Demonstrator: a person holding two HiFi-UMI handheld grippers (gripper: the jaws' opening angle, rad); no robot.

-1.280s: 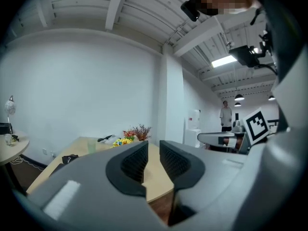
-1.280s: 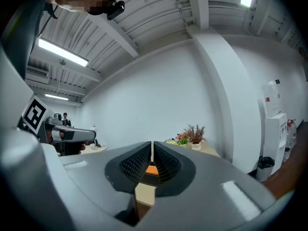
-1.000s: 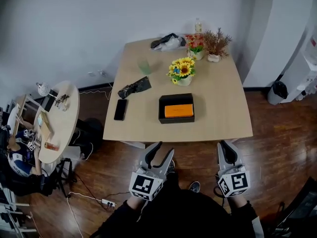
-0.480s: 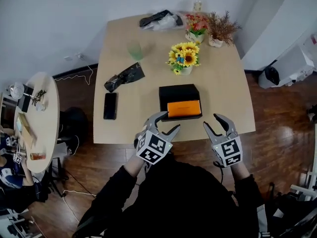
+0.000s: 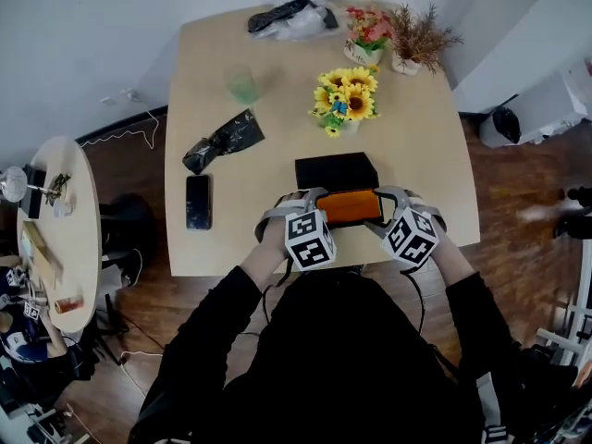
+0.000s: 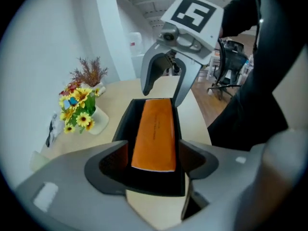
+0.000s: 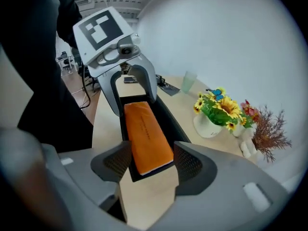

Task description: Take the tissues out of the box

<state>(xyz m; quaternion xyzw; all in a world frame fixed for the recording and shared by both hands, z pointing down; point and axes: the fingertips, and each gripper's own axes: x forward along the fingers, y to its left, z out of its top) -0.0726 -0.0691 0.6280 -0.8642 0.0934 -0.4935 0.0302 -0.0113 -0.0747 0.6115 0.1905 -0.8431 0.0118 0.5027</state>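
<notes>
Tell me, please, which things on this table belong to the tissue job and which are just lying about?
Job: black box; orange tissue pack inside it; left gripper and right gripper, jaws opening, one end of the pack between each pair.
Lying about: sunflower pot; phone; green cup; crumpled black bag; dried plant; pink flowers.

Black long sleeves [image 5: 215, 329] and a black top; the left hand-held gripper [image 5: 291, 203] and right hand-held gripper [image 5: 405, 202] are grey, with dark ribbed pads; each carries a white cube of black square markers; both pairs of jaws are opening, the box [image 5: 333, 172] between them.
</notes>
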